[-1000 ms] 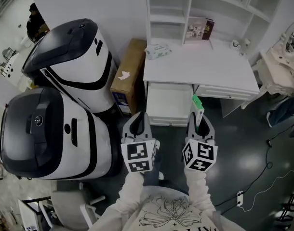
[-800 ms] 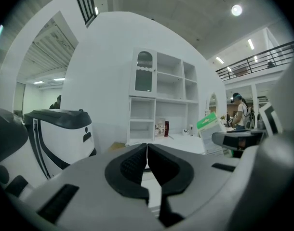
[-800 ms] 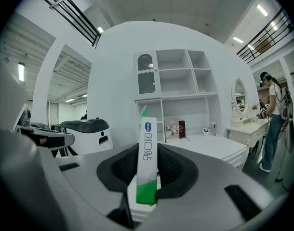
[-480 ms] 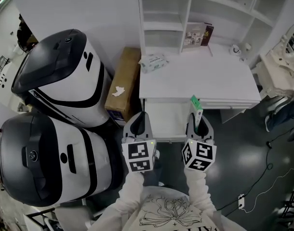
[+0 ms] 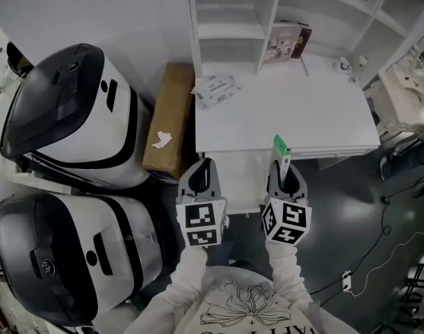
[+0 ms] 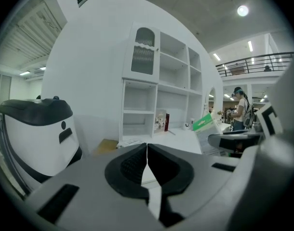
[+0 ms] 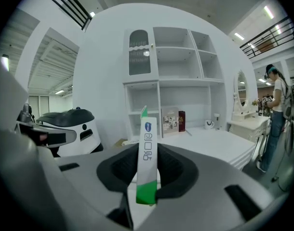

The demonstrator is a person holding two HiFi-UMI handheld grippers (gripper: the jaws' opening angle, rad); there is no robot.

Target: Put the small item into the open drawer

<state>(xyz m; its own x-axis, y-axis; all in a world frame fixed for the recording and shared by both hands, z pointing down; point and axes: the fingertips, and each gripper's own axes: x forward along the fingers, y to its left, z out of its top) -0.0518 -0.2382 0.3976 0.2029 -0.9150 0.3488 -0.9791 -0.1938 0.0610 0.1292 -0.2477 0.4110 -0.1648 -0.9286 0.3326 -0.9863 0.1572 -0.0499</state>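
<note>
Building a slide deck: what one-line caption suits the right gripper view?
Right gripper shut on a slim white-and-green packet, facing a white desk with shelves.

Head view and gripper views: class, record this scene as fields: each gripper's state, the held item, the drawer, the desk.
Left gripper: shut, nothing between the jaws
Right gripper: shut on the packet
Packet: slim, white and green, upright between the jaws
Drawer: open under the desk front; packet not yet inside
Desk: white; tissue pack near its back corner
</note>
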